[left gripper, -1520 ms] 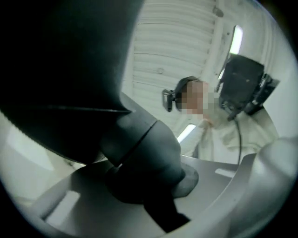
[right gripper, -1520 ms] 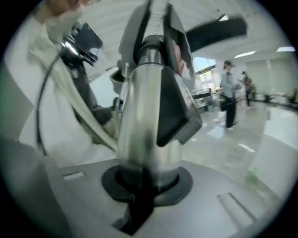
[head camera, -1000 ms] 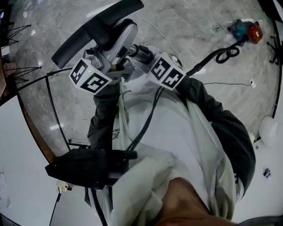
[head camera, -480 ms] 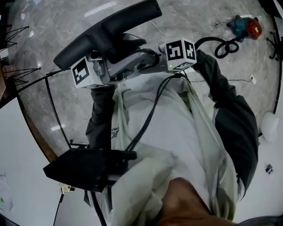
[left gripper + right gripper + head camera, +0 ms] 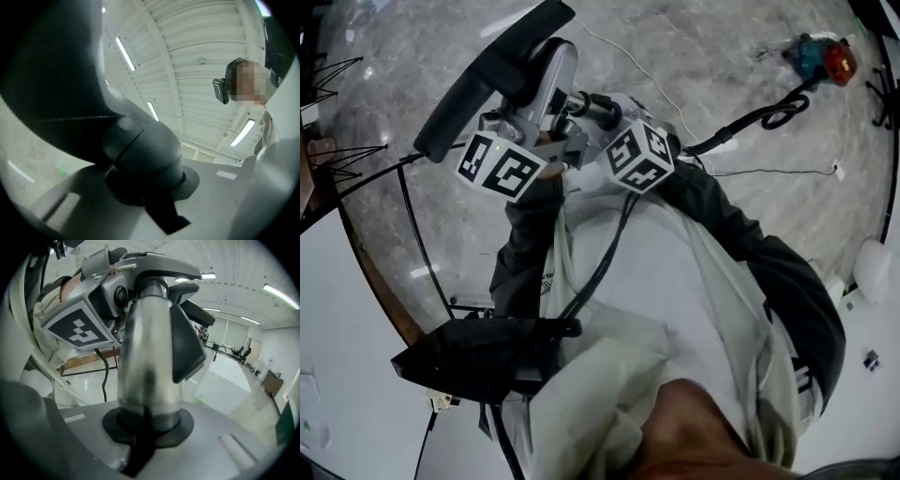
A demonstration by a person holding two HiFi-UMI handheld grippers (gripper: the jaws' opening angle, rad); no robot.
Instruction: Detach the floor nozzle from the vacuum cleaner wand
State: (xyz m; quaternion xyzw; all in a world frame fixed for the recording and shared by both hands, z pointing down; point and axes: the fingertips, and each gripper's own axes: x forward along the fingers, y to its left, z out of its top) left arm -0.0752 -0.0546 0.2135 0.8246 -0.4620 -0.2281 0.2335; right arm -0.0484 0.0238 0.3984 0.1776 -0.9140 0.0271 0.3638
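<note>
Left gripper [image 5: 145,187] clamps floor nozzle [image 5: 487,70] neck, right gripper [image 5: 147,423] clamps wand [image 5: 147,348]; nozzle rocked steeper since half-second ago, joint apparently still seated.

A teal and red tool [image 5: 820,58] lies on the marble floor [image 5: 394,56], near a looped black cable [image 5: 783,114]. A strip light [image 5: 125,53] glows overhead.

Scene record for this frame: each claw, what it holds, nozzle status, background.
left claw: shut on nozzle neck
right claw: shut on wand
floor nozzle: held up in front of the person; no gap to the wand visible in head view
floor: marbled; red-and-teal tool lying at far right
</note>
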